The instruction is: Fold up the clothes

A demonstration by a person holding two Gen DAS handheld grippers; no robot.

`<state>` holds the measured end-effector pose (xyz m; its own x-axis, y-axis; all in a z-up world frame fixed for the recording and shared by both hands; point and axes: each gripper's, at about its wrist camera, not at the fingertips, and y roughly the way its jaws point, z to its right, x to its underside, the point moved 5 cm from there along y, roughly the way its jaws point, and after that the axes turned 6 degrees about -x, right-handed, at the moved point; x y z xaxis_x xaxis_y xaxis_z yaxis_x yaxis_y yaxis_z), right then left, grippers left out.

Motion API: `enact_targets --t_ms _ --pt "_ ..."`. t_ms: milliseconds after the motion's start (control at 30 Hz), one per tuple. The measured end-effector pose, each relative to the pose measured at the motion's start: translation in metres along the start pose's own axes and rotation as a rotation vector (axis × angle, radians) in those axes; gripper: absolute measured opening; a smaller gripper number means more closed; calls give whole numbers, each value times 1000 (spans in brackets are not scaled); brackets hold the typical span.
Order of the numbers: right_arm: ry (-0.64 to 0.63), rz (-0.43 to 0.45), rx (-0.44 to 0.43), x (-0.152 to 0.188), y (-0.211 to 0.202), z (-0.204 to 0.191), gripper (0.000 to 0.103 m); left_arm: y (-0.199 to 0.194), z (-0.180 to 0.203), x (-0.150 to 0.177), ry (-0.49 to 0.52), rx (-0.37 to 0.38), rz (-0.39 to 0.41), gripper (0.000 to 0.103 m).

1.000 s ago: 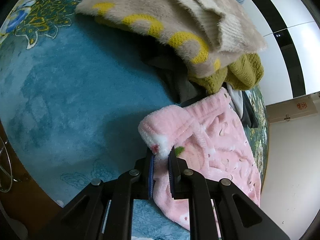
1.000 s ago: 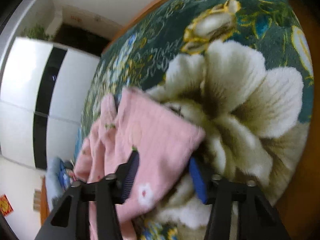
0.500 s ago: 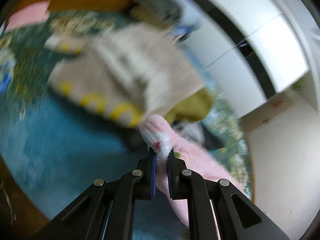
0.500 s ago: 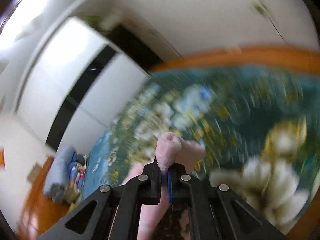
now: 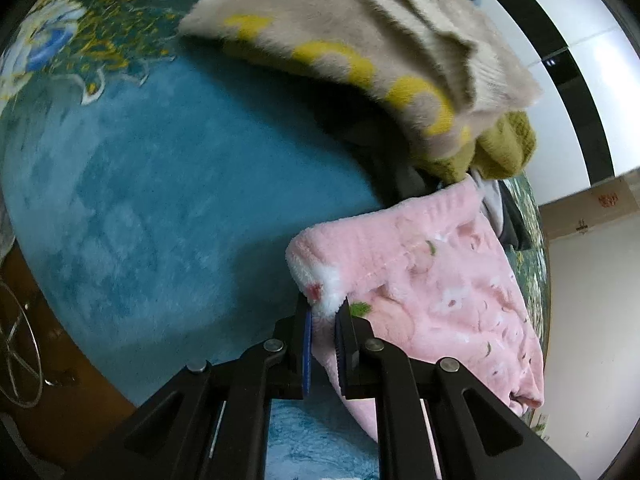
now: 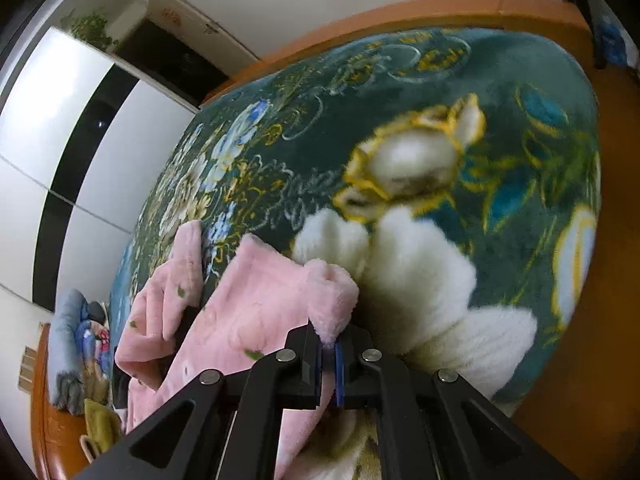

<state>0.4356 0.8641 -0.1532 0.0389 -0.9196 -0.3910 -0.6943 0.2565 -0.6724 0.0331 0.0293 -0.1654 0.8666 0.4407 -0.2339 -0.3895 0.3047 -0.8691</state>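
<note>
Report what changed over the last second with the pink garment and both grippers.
The right gripper, open around the pink garment a second ago, has just closed and now pinches its corner. The left gripper kept its grip on the garment's other corner throughout. The beige sweater pile stayed put.

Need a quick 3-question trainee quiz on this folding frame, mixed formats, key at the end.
1. True or false: both the left claw and the right claw are clamped on the pink fleece garment.
2. Multiple choice: what lies directly on top of the olive green knit in the pile beyond the left claw?
A. a beige fuzzy garment with yellow shapes
B. a red towel
C. a pair of jeans
3. Fill in: the clothes lie on a floral blanket whose pattern next to the right claw is a large ____ flower.

Key: 1 true; 2 A; 3 white.
</note>
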Motion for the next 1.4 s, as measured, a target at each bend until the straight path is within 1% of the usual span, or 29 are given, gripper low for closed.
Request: enact_targets --t_ms 67,100,133,167,200,233,267,333,400,467,567,600,733,767,800,833,867,900,933,1000,1100,1167,1200,1233,1300,1333,1400 --pt "-43 2 11 -10 0 -12 11 -1 3 -3 18 -8 -6 12" --pt "-63 10 27 -15 -1 -17 18 -2 4 -4 28 -13 -7 13" --pt "-84 30 56 -21 -3 -22 28 -4 7 -6 40 -18 -5 17" --pt "-105 60 95 -28 -4 -28 34 -8 8 -8 53 -31 6 24" --pt "-123 91 126 -35 -7 -34 45 -14 10 -11 66 -50 26 27" --pt "-133 120 138 -42 -8 -41 47 -20 11 -15 79 -70 46 30" --pt "-142 129 121 -45 -7 -51 47 -27 13 -18 89 -87 68 32" --pt "-163 95 38 -45 5 -75 47 -43 18 -27 99 -110 119 33" --pt "-182 12 -56 -36 32 -99 47 -53 27 -33 108 -101 151 34" --pt "-145 -114 -169 -16 72 -120 47 -53 42 -36 125 -93 165 34" --pt "-64 -262 -237 10 123 -139 47 -39 70 -33 167 -79 145 34" --pt "-42 -286 -246 14 136 -143 47 -39 74 -31 183 -78 136 34" --pt "40 -254 -216 7 165 -147 47 -38 94 -23 245 -89 121 34" --pt "70 -239 -209 4 169 -145 44 -37 98 -23 259 -103 124 34" --pt "106 -223 -203 1 173 -142 38 -37 102 -22 270 -114 127 34" --pt "136 -208 -196 -3 176 -139 24 -37 106 -22 279 -122 131 34" --pt "132 -187 -186 -11 176 -140 20 -36 109 -22 287 -126 132 34" --pt "98 -158 -172 -21 171 -145 13 -36 112 -23 291 -127 133 34" --pt "63 -129 -159 -32 167 -150 11 -36 115 -23 295 -127 136 34" --pt "-6 -72 -131 -54 158 -160 10 -37 121 -25 307 -128 149 34" --pt "-179 82 -87 -95 122 -180 10 -35 128 -26 323 -139 156 34" --pt "-234 134 -24 -115 108 -179 10 -29 127 -25 321 -153 144 34" --pt "-236 136 12 -122 107 -171 9 -25 125 -24 314 -158 133 34" --pt "-215 112 32 -123 112 -158 9 -22 123 -23 306 -164 121 34" --pt "-173 42 57 -117 128 -137 11 -17 119 -22 293 -170 104 34" --pt "-163 24 83 -113 135 -128 13 -16 118 -22 287 -173 98 34" --pt "-155 13 108 -108 143 -116 14 -18 115 -23 282 -177 101 34"
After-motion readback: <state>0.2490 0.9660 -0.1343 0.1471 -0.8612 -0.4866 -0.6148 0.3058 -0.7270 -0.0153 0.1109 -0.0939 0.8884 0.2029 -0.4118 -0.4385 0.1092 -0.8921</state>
